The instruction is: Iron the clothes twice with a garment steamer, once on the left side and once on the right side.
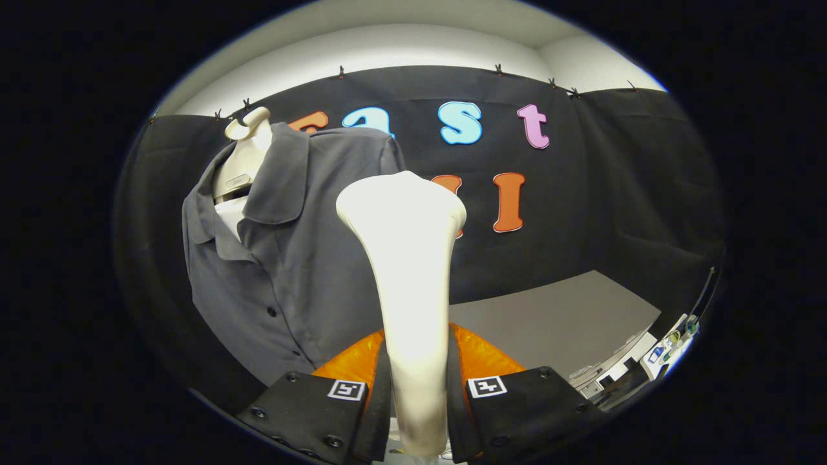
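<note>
A cream garment steamer (410,278) stands up between my two fingers, its handle pinched low down and its wide head rising ahead of them. My gripper (417,387) is shut on that handle. A grey button-up shirt (284,258) hangs on a cream mannequin torso (249,155) beyond and to the left of the steamer. The steamer head sits in front of the shirt's right edge, near the shoulder and sleeve. Whether it touches the cloth I cannot tell. The shirt's collar is open at the neck.
A grey tabletop (555,316) stretches out to the right behind the fingers. Small pieces of equipment (665,349) sit at its far right edge. The black cloth wall (614,194) closes off the back.
</note>
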A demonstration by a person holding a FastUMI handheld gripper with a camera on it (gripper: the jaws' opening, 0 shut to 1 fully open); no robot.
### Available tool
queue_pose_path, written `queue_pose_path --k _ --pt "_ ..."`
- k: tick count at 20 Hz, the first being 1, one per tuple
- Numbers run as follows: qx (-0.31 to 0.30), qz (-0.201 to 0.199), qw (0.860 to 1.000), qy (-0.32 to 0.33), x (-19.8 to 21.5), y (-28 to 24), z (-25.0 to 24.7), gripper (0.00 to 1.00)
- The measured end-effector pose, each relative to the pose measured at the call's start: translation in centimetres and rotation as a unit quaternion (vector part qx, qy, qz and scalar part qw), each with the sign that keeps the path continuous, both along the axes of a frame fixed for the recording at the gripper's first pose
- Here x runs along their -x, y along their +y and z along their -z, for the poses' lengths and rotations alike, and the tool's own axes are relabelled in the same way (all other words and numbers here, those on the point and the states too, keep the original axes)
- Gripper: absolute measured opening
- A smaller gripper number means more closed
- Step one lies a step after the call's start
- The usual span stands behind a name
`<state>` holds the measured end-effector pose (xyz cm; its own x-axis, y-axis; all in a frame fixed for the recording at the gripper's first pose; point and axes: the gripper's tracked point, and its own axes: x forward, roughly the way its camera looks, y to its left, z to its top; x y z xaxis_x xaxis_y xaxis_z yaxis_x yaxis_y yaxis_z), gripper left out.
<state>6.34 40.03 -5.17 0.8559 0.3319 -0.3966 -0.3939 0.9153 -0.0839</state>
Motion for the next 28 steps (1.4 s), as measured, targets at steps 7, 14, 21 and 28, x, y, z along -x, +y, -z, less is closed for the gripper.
queue_pose_path --k 7,14,21,28 --pt "0.015 -0.005 1.0 0.014 0.5 3.5 2.9 0.44" --pt "0.021 0.006 1.0 0.02 0.5 3.5 5.0 0.44" --pt "0.035 0.009 0.998 0.053 1.2 3.2 9.1 0.44" --pt "0.048 0.014 0.995 0.084 1.4 3.3 13.2 0.44"
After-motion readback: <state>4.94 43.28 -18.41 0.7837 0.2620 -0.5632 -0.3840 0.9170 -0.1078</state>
